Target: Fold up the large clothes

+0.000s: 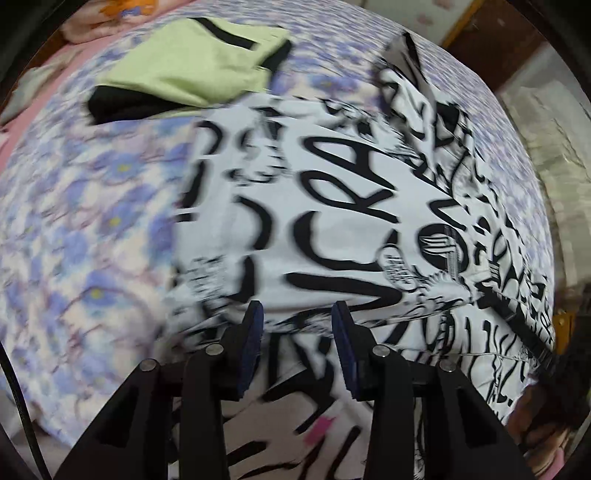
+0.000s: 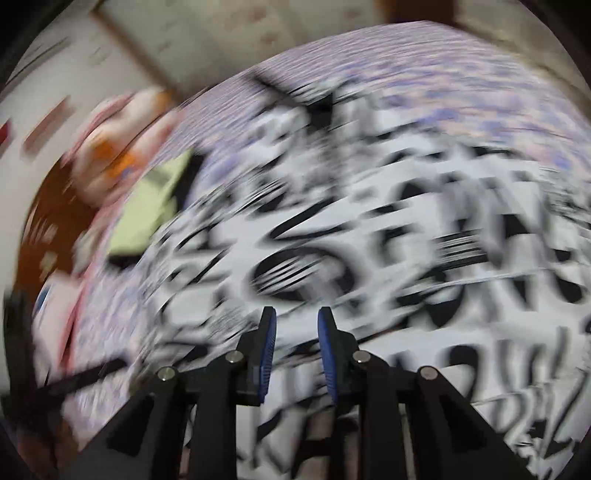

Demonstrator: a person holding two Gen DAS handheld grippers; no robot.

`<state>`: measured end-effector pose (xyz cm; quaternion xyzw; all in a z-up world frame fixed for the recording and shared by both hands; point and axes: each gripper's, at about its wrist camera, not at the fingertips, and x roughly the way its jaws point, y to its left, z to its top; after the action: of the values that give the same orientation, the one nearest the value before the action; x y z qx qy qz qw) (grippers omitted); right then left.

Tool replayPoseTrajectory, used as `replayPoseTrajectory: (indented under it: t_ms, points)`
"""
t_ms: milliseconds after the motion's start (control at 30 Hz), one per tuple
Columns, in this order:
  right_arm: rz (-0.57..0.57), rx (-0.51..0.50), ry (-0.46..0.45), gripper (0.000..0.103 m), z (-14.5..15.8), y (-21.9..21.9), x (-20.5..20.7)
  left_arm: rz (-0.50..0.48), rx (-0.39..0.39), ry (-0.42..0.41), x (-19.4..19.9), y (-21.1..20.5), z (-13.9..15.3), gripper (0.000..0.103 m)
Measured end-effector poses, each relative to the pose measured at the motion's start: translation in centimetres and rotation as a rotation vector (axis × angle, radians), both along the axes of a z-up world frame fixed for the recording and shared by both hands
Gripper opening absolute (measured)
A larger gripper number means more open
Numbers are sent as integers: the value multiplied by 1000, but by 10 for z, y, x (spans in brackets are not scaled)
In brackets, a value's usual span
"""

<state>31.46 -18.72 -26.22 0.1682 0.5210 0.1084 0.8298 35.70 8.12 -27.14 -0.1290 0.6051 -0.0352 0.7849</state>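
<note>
A large white garment with black graffiti lettering lies spread on the bed. It also fills the right wrist view, which is heavily blurred. My left gripper is open and empty, its blue-padded fingers hovering over the garment's near part. My right gripper is open and empty, above the same garment. Neither gripper holds cloth.
A folded light green and black garment lies at the far left of the bed, also in the right wrist view. The bed has a purple floral sheet. Pink and orange bedding lies beyond. A wooden door frame stands behind.
</note>
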Motion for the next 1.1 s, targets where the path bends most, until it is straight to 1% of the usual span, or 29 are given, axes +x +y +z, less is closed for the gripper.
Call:
replayPoseTrajectory:
  t_ms: [33, 67, 100, 133, 200, 233, 300, 400, 500, 567, 600, 633, 733, 767, 833, 867, 900, 933, 967, 1033, 1067, 1100]
  points:
    - [47, 22, 16, 23, -7, 14, 2, -12, -14, 10, 5, -7, -5, 15]
    - [72, 42, 22, 23, -11, 22, 2, -17, -33, 31, 10, -11, -14, 10]
    - [110, 75, 24, 19, -17, 32, 4, -15, -51, 51, 11, -16, -20, 10]
    - [133, 85, 22, 16, -21, 39, 5, -14, -71, 75, 13, -18, -28, 10]
    - [187, 61, 24, 3, -35, 55, 9, -7, -88, 112, 12, -22, -44, 10]
    - [209, 43, 35, 1, -43, 61, 12, -3, -85, 122, 9, -24, -50, 10]
    - [219, 25, 61, 0, -57, 66, 15, 10, -77, 126, 9, -26, -62, 10]
    - [183, 13, 72, 0, -71, 62, 19, 41, -86, 116, 15, -25, -74, 10]
    - [159, -34, 34, 0, -76, 52, 25, 88, -112, 117, 24, -21, -84, 9]
    - [140, -51, 31, 0, -77, 44, 29, 103, -114, 123, 28, -19, -88, 7]
    - [123, -53, 33, 0, -78, 38, 30, 109, -124, 124, 28, -16, -88, 7]
    - [109, -56, 32, 0, -76, 29, 29, 117, -116, 123, 26, -12, -87, 7]
    - [49, -94, 28, 0, -70, 4, 29, 136, -64, 116, 16, 6, -79, 7]
    - [32, -104, 32, 0, -70, -5, 27, 141, -30, 110, 10, 14, -75, 7]
    - [-13, -149, 40, 0, -65, -26, 23, 151, 8, 106, 1, 30, -70, 6]
    - [-35, -179, 40, 0, -62, -32, 22, 157, 5, 113, -3, 37, -70, 3]
    - [-65, -222, 40, 0, -58, -43, 20, 168, -13, 118, -6, 44, -70, 3]
    - [-92, -233, 46, 0, -55, -52, 20, 178, -19, 122, -7, 48, -69, 3]
    - [-116, -233, 53, 0, -53, -60, 19, 200, -27, 131, -8, 51, -66, 3]
    - [-145, -185, 62, 0, -47, -73, 18, 238, -26, 139, -12, 56, -53, 3]
    - [-147, -188, 53, 0, -41, -74, 17, 246, -26, 130, -11, 55, -44, 3]
    - [-133, -188, 31, 0, -33, -73, 17, 240, -21, 104, -11, 51, -30, 4]
